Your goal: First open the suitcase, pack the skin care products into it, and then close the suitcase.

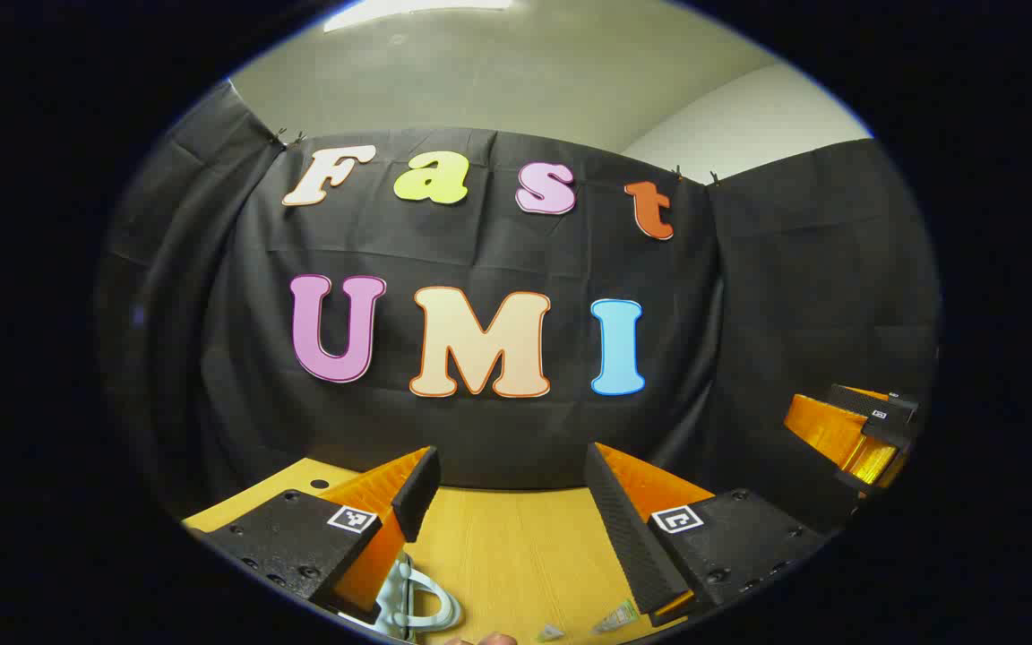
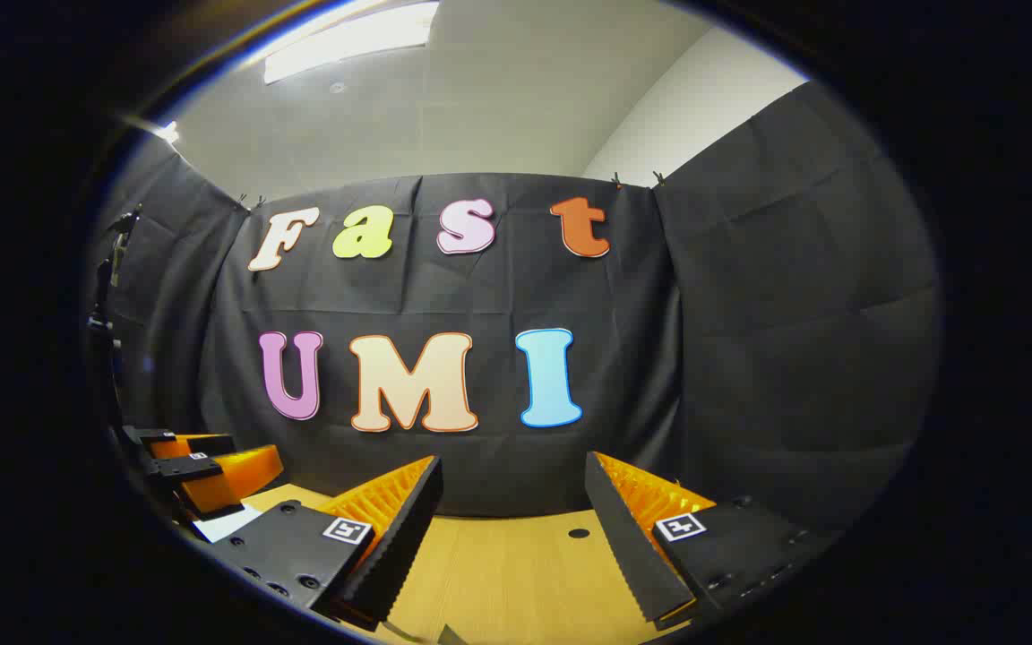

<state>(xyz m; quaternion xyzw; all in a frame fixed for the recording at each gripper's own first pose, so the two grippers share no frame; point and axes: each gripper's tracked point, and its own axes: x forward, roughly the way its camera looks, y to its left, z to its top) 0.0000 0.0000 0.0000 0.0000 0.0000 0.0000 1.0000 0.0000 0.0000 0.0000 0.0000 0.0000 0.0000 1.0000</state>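
- At the bottom of the left gripper view we see the left gripper (image 1: pixel 512 502) with its two fingers spread wide apart, nothing between them, hovering over a wooden table (image 1: pixel 516 555).
- We count one square black-and-white marker on each finger; we find no brand or readable writing on them.
- Just below the left finger we see a pale grey looped handle (image 1: pixel 417 602), which may belong to the suitcase; we cannot tell for sure.
- Near the lower edge we count two small packets (image 1: pixel 616 616), perhaps skin care sachets, lying on the table; their print is too small to read.
- Far right in that view we see the right gripper (image 1: pixel 865 434), held off the table.
- At the bottom of the right gripper view its fingers likewise stand wide apart and hold nothing; the left gripper (image 2: pixel 198 466) shows at the far left edge, with a white sheet (image 2: pixel 225 524) beneath it.
- We count one round hole (image 2: pixel 578 533) in the tabletop.
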